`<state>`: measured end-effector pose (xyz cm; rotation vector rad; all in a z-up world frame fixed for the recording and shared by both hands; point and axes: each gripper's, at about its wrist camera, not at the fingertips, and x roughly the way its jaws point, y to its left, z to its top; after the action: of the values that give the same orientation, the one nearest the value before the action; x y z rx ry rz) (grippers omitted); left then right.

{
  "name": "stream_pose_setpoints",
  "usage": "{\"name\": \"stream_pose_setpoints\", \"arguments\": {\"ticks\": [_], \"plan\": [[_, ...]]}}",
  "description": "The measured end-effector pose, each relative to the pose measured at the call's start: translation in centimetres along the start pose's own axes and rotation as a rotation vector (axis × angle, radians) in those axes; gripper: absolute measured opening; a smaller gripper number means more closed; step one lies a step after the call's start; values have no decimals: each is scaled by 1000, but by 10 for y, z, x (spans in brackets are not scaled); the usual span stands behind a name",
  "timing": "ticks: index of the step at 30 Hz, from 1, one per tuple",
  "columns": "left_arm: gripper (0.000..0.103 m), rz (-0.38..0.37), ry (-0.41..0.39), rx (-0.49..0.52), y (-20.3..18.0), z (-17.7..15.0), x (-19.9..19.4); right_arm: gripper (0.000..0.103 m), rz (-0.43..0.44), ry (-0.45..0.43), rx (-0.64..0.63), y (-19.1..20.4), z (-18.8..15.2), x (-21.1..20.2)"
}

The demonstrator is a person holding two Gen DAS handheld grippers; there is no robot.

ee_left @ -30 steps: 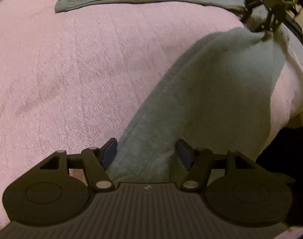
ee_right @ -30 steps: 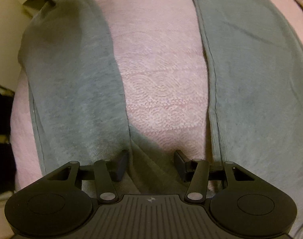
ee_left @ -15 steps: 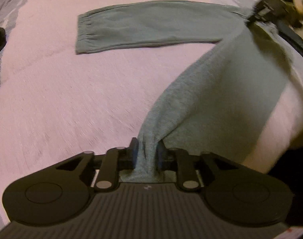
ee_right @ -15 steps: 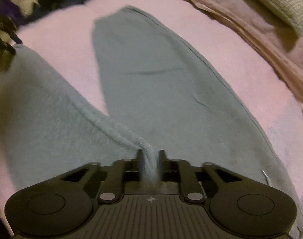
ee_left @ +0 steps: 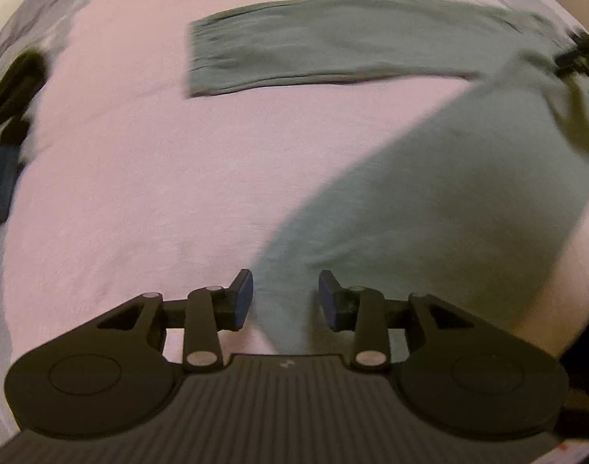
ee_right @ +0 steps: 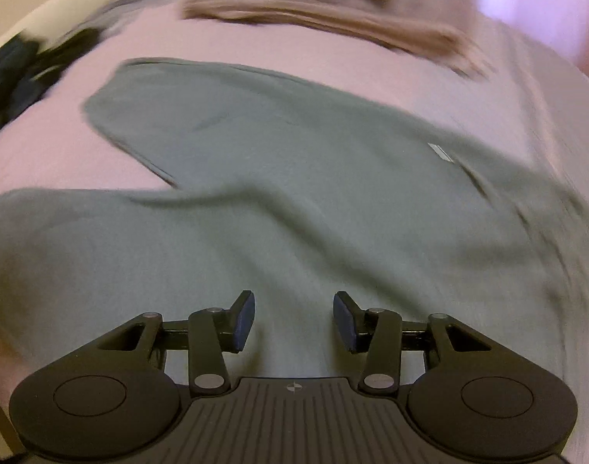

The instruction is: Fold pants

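A: What do we see ahead of our hand-held grippers?

B: The pink bedspread (ee_left: 132, 178) fills most of both views. On it lie the grey-green pants (ee_right: 294, 178), one leg stretched across beyond our left hand-held gripper (ee_left: 286, 297), the other reaching back between its fingers.

A: And our grip?

B: Both are spread, pinching nothing. Our right hand-held gripper (ee_right: 293, 321) hovers above the pants' fabric. Everything is motion-blurred.

Pants (ee_right: 294, 178) lie spread on the bedspread (ee_left: 139, 193), one leg across upper frame, the other running lower right. Crumpled blanket (ee_right: 333, 11) behind them, along top. Dark clothes (ee_right: 19, 73) upper left.
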<state>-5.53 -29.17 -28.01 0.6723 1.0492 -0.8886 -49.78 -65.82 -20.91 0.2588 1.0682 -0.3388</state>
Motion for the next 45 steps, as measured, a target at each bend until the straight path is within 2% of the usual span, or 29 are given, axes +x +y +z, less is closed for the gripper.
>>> {"name": "stream_pose_setpoints", "arguments": {"ticks": [6, 10, 15, 19, 22, 25, 27, 28, 29, 32, 35, 37, 40, 42, 44, 45], "plan": [[35, -98, -14, 132, -47, -8, 3, 44, -181, 11, 306, -42, -65, -61], [39, -149, -47, 226, -83, 18, 10, 50, -292, -9, 467, -85, -99, -97], [43, -211, -120, 322, -141, 65, 12, 53, -345, -60, 636, -158, -124, -121], [44, -274, -167, 414, -213, 105, 18, 54, -315, -121, 677, -217, -129, -113], [45, -321, -186, 445, -272, 127, 30, 55, -237, -141, 694, -258, -131, -81], [46, -352, -165, 444, -329, 144, 50, 59, -150, -128, 678, -289, -133, -50], [46, -363, -132, 447, -366, 154, 65, 57, -74, -156, 696, -305, -137, -42], [47, -362, -117, 448, -382, 158, 71, 22, -25, -181, 720, -312, -140, -43], [46, -365, -105, 451, -392, 160, 73, 15, 1, -187, 744, -317, -142, -44], [46, -364, -61, 477, -428, 169, 78, 10, 37, -223, 780, -326, -149, -66], [47, -362, -41, 505, -453, 181, 71, 9, 44, -272, 811, -329, -169, -114], [46, -368, -46, 512, -462, 190, 60, 9, 57, -256, 853, -327, -191, -134], [47, -376, -67, 527, -476, 205, 53, 12, 72, -185, 858, -323, -213, -117], [47, -380, -75, 521, -483, 215, 56, 16, 80, -157, 896, -329, -216, -104], [46, -390, -83, 509, -486, 223, 62, 27, 32, -144, 881, -332, -209, -108], [47, -391, -90, 510, -489, 229, 64, 29, -22, -156, 839, -330, -201, -114]]}}
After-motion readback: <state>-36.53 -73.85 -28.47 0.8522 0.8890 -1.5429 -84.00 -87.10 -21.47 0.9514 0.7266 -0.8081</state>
